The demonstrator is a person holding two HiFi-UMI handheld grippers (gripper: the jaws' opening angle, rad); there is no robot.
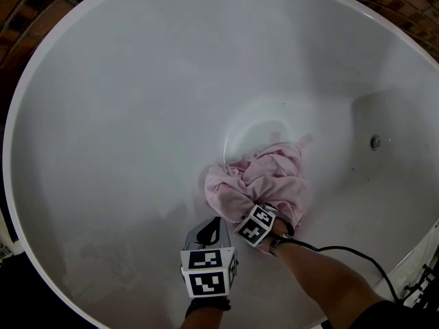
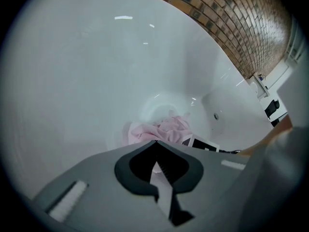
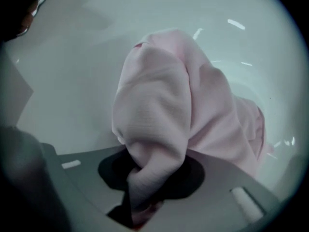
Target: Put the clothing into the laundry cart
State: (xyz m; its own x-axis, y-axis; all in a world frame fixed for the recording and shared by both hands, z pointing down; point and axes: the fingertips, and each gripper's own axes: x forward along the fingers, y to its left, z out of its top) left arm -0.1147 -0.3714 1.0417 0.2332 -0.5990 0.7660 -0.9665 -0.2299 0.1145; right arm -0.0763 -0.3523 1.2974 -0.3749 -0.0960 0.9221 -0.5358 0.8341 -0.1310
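A crumpled pink garment (image 1: 264, 180) lies at the bottom of a white bathtub (image 1: 137, 115). My right gripper (image 1: 255, 210) is pushed into the near edge of the garment and is shut on a fold of it. In the right gripper view the pink cloth (image 3: 183, 95) fills the space between the jaws of the right gripper (image 3: 152, 163) and rises in a hump beyond. My left gripper (image 1: 212, 230) hangs just left of the garment, shut and holding nothing. In the left gripper view the jaws of the left gripper (image 2: 154, 144) meet, and the garment (image 2: 161, 128) lies just past them.
The tub's curved walls rise all around. A round metal fitting (image 1: 375, 142) sits on the right wall. A black cable (image 1: 350, 252) trails from my right arm. A brick wall (image 2: 231, 18) stands beyond the tub rim. No laundry cart is in view.
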